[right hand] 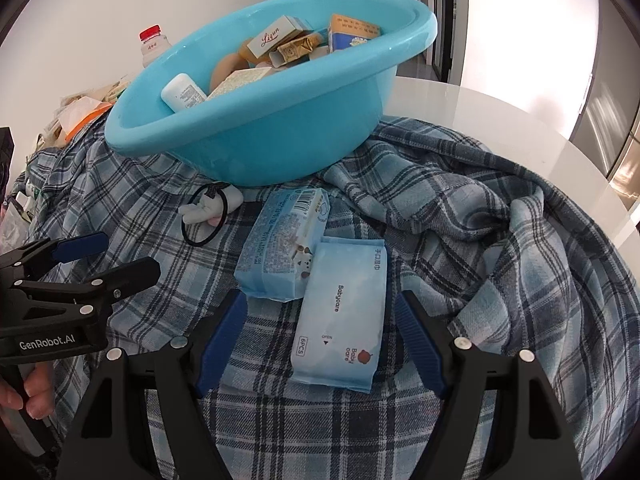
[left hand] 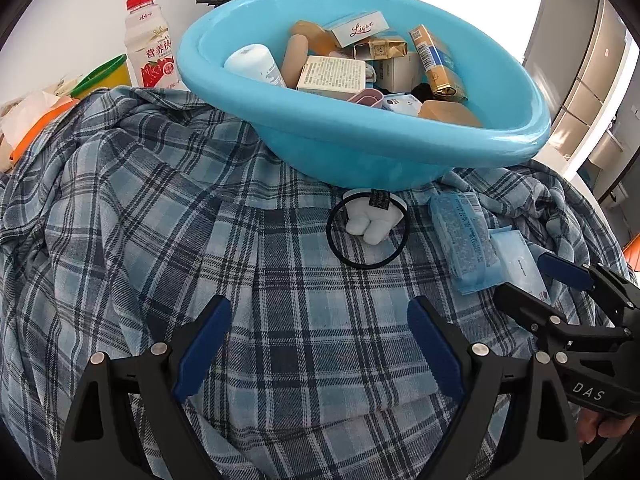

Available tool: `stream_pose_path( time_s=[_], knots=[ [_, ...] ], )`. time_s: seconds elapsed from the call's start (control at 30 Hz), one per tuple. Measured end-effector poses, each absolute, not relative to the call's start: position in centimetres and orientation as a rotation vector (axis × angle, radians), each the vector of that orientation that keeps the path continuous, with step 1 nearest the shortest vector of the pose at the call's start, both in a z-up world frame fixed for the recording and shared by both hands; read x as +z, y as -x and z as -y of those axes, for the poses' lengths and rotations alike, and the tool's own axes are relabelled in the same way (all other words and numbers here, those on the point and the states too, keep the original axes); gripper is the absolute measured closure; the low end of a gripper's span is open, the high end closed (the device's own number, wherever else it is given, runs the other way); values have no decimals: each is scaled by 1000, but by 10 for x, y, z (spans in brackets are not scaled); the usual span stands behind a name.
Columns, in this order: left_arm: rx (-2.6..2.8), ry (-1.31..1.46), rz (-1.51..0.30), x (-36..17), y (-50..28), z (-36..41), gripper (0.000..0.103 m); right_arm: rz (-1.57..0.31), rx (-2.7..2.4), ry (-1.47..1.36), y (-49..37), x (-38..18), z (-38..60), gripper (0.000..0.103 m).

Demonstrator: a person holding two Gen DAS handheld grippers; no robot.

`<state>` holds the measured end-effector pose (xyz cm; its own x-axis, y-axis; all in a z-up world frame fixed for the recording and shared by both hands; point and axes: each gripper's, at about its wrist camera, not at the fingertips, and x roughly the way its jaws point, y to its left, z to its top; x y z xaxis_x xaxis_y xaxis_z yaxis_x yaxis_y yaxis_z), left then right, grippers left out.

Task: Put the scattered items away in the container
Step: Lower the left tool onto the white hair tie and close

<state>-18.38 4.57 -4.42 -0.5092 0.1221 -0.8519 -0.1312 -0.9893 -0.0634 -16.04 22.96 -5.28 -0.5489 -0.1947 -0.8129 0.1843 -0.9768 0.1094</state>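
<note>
A blue plastic basin (left hand: pixel 400 160) (right hand: pixel 280 140) holds several boxes, tubes and packets. In front of it on the plaid cloth lie a black hair tie with a white plush charm (left hand: pixel 370 224) (right hand: pixel 206 212), a blue tissue pack (left hand: pixel 464 240) (right hand: pixel 280 248) and a Babycare wipes pack (left hand: pixel 520 264) (right hand: pixel 340 316). My left gripper (left hand: pixel 320 344) is open and empty, short of the hair tie. My right gripper (right hand: pixel 320 336) is open, its jaws standing either side of the wipes pack's near end. It also shows in the left wrist view (left hand: pixel 536 280).
A plaid cloth (left hand: pixel 200 240) (right hand: pixel 480 220) covers a round white table (right hand: pixel 500 120). A red-capped drink bottle (left hand: pixel 150 44) (right hand: pixel 154 42), a yellow cup (left hand: pixel 108 72) and bags (left hand: pixel 32 116) stand behind the basin at left. The left gripper shows in the right wrist view (right hand: pixel 116 256).
</note>
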Motion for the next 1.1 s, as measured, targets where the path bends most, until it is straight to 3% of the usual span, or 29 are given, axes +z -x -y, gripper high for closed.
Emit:
stream_pose_path(
  time_s=[1.1],
  knots=[
    [2630, 1384, -100, -56, 239, -88, 12, 0, -2546, -1396, 171, -71, -228, 28]
  ],
)
